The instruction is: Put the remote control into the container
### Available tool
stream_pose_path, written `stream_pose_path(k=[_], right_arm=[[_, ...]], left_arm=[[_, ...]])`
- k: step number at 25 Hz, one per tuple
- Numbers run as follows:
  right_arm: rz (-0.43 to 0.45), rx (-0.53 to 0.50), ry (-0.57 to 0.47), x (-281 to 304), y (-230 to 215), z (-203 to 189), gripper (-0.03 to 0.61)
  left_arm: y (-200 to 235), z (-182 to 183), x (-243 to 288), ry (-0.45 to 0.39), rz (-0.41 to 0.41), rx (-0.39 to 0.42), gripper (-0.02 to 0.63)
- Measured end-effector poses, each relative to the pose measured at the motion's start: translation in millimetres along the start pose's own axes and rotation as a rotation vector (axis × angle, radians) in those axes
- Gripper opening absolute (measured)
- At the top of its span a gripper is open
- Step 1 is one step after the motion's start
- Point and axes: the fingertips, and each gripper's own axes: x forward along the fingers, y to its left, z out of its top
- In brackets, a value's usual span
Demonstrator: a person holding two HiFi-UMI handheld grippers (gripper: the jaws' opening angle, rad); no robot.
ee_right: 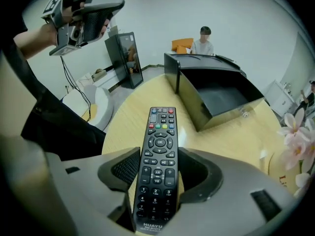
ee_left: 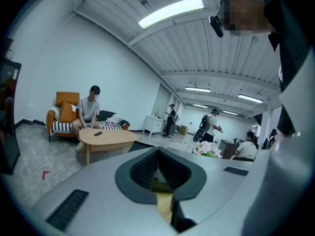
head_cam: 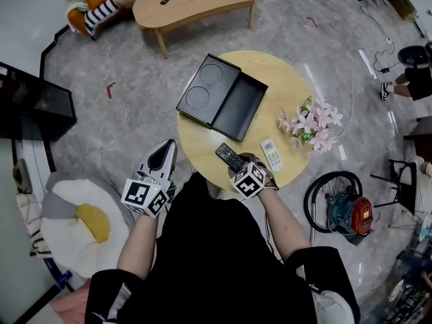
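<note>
Between the near edge and the open container (head_cam: 241, 105), the tabletop (head_cam: 202, 140) is bare wood, a free path up the middle. The container's tray looks unobstructed from above. Its flat half with two round recesses (head_cam: 202, 86) fills the far left edge. A white remote (head_cam: 271, 154) and pink flowers (head_cam: 314, 123) crowd the right edge.

The room is bright and evenly lit from long ceiling strips (ee_left: 171, 12), and the nearest 1 is blown out to plain white. The polished grey floor (head_cam: 121, 123) throws back pale streaks of them. Shadows are soft and faint, and the round table (head_cam: 283, 73) is lit evenly to its edges. All 3 views bulge like a fisheye, with straight lines bending and the corners going black. The remote control (ee_right: 158, 156) is sharp, its keys legible. The far people look small and soft.
</note>
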Motion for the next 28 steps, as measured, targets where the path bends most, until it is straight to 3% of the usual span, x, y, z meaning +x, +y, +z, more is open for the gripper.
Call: stream_pose_path(k=[8, 16, 28], right_arm=[[-0.031, 0.061, -0.165, -47.6, -0.6, 18.5, 0.250], [-0.125, 0.279, -0.340, -110.3, -34.4, 30.4, 0.250], [-0.211, 0.491, -0.473, -154.4, -67.2, 26.2, 0.250]], left_arm=[[-20.1, 4.6, 14.0, -0.005, -0.056, 0.018, 0.008], [-49.9, 5.5, 40.5, -0.004, -0.146, 0.039, 0.008], [-82.9, 7.1, 83.9, 0.039, -0.296, 0.110, 0.008]])
